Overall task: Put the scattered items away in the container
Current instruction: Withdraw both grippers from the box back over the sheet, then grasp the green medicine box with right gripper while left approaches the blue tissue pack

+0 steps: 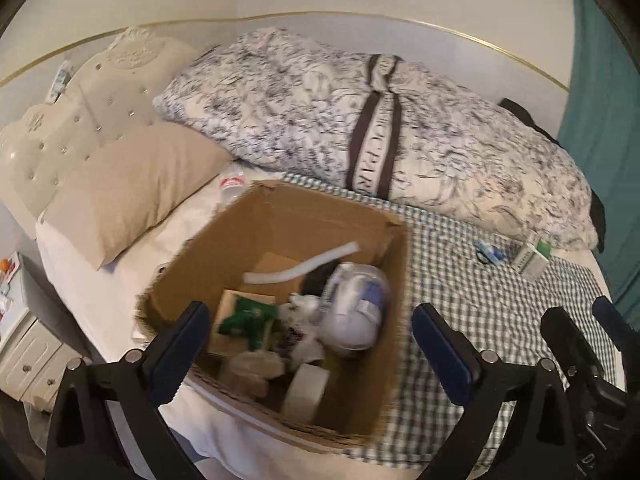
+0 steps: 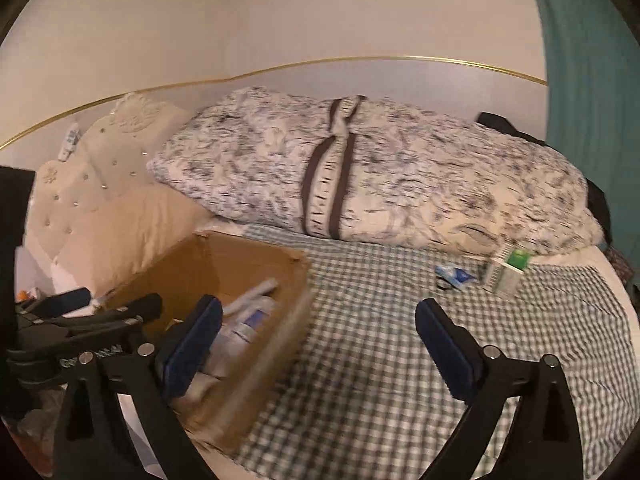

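gaping empty, both fingers [image 1: 444, 356] spread above cardboard box [image 1: 280, 224], boxed item [image 2: 508, 272] far ahead

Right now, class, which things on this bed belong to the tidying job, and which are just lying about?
Job:
cardboard box
green-and-white carton
small blue packet
plastic bottle

Lying about:
folded quilt
beige pillow
checked sheet
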{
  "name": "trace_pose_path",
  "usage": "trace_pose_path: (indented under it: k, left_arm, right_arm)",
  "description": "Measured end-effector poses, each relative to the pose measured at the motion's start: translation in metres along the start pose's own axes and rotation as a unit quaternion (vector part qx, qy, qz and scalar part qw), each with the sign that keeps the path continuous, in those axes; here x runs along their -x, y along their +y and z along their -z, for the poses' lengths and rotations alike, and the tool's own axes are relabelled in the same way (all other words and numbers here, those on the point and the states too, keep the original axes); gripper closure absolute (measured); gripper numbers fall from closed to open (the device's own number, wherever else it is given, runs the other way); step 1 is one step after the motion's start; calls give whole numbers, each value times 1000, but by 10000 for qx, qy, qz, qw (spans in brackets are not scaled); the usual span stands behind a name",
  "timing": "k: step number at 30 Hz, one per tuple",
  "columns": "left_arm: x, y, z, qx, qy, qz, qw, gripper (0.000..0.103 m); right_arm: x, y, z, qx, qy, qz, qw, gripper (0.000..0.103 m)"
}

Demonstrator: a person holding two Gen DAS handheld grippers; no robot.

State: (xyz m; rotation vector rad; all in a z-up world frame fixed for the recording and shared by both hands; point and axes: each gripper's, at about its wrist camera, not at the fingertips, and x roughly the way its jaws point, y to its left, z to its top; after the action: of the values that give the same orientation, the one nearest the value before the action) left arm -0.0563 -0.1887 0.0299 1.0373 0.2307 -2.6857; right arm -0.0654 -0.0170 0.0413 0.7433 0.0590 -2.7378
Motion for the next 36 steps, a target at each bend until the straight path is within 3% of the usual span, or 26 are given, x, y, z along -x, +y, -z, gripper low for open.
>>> trace_pose_path:
  k: [10, 19, 27, 36]
  left_arm:
    - [-5, -99, 14, -618, 100, 485, 9969, 0]
    - [-41, -183, 10, -1086, 179, 781, 9909, 0]
    - [-114, -238, -7, -1131, 407, 900, 9887, 0]
    - [-211, -267, -22, -1063, 549, 797, 9896, 0]
  right_arm:
    - [34, -112, 23, -836, 11, 843, 9929, 5]
    - [47, -205, 40, -1554, -67, 1382, 9781, 4]
    - [11, -262, 38, -1726, 64, 1717, 9699, 4]
    - [-70, -289, 14, -1712, 110, 1680, 9708, 4]
